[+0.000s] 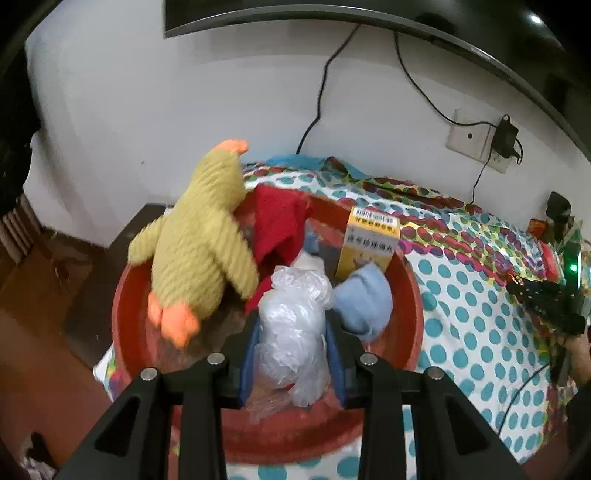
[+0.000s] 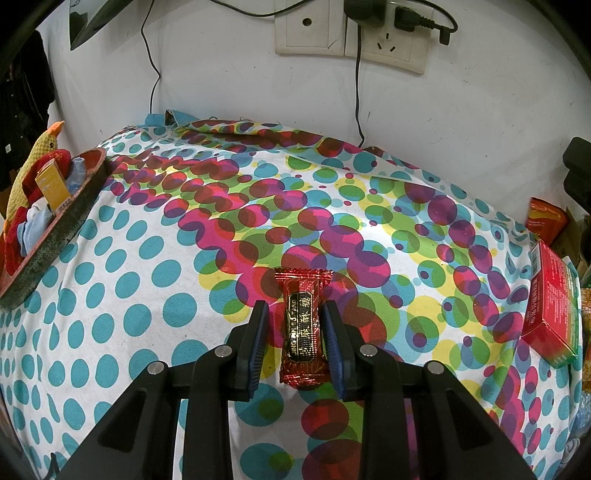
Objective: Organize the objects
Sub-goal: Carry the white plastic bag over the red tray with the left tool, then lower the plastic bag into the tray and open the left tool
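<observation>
In the left wrist view my left gripper (image 1: 291, 317) is shut on a crumpled clear plastic bag (image 1: 291, 325) and holds it over a red basin (image 1: 410, 295). The basin holds a yellow plush duck (image 1: 199, 243), a red cloth (image 1: 277, 225), a blue cloth (image 1: 364, 299) and a yellow box (image 1: 369, 240). In the right wrist view my right gripper (image 2: 295, 310) is open, its fingers on either side of a red candy wrapper (image 2: 303, 328) lying on the dotted tablecloth (image 2: 147, 277). The jaws do not touch the wrapper.
The basin (image 2: 55, 236) stands at the table's far left edge in the right wrist view. A red box (image 2: 550, 310) lies at the right edge, with an orange packet (image 2: 545, 219) behind it. Wall sockets (image 2: 351, 33) and cables hang above the table.
</observation>
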`<state>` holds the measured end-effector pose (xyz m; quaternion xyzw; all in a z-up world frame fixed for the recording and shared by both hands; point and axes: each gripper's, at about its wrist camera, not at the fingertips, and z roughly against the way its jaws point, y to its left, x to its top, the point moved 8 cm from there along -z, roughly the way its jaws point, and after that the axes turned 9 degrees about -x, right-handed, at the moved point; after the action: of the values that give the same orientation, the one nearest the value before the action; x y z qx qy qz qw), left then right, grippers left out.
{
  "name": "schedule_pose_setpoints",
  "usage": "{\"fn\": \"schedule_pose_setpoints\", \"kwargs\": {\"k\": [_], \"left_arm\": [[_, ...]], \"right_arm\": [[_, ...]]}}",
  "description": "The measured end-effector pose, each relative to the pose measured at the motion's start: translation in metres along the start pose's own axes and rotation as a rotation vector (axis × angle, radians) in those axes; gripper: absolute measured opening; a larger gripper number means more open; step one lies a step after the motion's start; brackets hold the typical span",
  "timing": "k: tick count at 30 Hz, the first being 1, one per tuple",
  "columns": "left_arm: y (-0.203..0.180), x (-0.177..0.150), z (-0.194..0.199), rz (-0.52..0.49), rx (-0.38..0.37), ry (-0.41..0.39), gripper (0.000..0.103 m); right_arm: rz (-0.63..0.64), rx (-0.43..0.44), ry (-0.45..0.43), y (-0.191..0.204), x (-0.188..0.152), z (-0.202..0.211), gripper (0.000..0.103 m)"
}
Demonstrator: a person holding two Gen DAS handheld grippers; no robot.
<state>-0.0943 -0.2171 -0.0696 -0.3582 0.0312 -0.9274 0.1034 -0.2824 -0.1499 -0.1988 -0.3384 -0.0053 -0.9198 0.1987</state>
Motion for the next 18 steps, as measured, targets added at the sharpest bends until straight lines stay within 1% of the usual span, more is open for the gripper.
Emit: {"fn": "schedule_pose_setpoints", "kwargs": {"k": [7, 14, 18], "left_arm": [[-0.014, 0.023, -0.027, -0.031, -0.034, 0.021, 0.033], [-0.017, 0.037, -0.058, -0.088, 0.017, 0.038, 0.035], [-0.013, 0.037, -0.069, -0.065, 0.01, 0.061, 0.036]], "right_arm": [[-0.001, 0.0, 0.0, 0.0, 0.0, 0.0, 0.028], [0.0, 0.0, 0.0, 0.0, 0.0, 0.0, 0.028], [-0.001, 0.001, 0.0, 0.0, 0.0, 0.0, 0.028]]}}
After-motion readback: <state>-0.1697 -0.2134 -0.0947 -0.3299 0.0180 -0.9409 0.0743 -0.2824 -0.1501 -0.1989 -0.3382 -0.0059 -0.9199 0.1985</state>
